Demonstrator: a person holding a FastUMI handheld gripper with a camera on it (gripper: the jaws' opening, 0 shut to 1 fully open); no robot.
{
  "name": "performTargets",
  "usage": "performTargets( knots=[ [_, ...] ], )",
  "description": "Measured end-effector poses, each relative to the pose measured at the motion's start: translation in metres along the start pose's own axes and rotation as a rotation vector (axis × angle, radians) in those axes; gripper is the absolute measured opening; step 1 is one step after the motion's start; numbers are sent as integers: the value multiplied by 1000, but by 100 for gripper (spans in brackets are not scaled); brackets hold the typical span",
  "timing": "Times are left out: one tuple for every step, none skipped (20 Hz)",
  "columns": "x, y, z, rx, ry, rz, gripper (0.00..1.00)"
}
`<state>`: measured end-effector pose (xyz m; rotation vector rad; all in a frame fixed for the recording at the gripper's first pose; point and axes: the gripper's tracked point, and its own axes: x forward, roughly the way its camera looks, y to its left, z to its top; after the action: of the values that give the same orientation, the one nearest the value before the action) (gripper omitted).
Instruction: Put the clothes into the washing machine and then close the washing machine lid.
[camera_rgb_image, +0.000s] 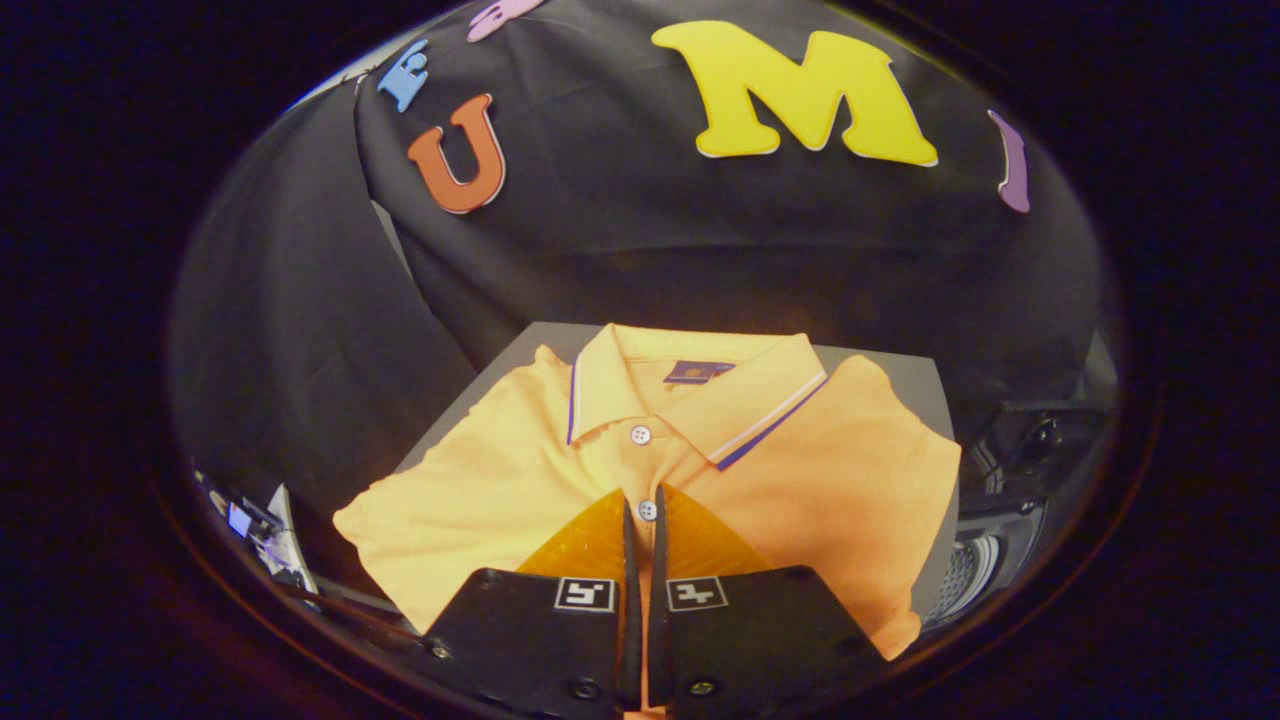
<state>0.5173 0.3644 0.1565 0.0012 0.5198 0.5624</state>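
Gripper (642, 497) nearly closed over polo shirt (800, 480) placket, table (905, 372) edge beyond.

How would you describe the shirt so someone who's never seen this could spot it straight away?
Find the grey table before the black cloth wall. On it lies the orange polo shirt, with the nearly closed hand-held gripper over its button placket. Its blue-and-white striped collar and white buttons set it apart from the dark machine beside the table.

Gripper held low with its fingers nearly closed.

The gripper (641, 505) was seen pointing forward, its two fingers (600, 540) brought almost together so that only a thin slit was left between the tips. Whether anything was pinched between them could not be told.
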Motion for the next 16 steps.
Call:
performTargets(
  knots=[
    [-8, -4, 3, 9, -20, 13, 6],
    [-21, -6, 6, 16, -45, 26, 6],
    [-36, -9, 11, 16, -70, 46, 6],
    [-45, -10, 19, 15, -90, 52, 6],
    [-59, -13, 26, 15, -115, 47, 6],
    [-77, -14, 32, 21, -142, 39, 6],
    [-94, -16, 36, 32, -165, 29, 6],
    [-109, -21, 34, 48, -189, 17, 6],
    [-124, -30, 32, 63, -208, -1, 6],
    [-139, -46, 30, 77, -230, -25, 6],
    [-154, -60, 31, 91, -254, -48, 6],
    [-171, -77, 30, 108, -276, -69, 6],
    [-188, -89, 30, 121, -298, -93, 6],
    [-207, -103, 30, 126, -320, -124, 6],
    [-223, -117, 31, 132, -340, -158, 6],
    [-238, -130, 31, 138, -360, -185, 6]
  ],
)
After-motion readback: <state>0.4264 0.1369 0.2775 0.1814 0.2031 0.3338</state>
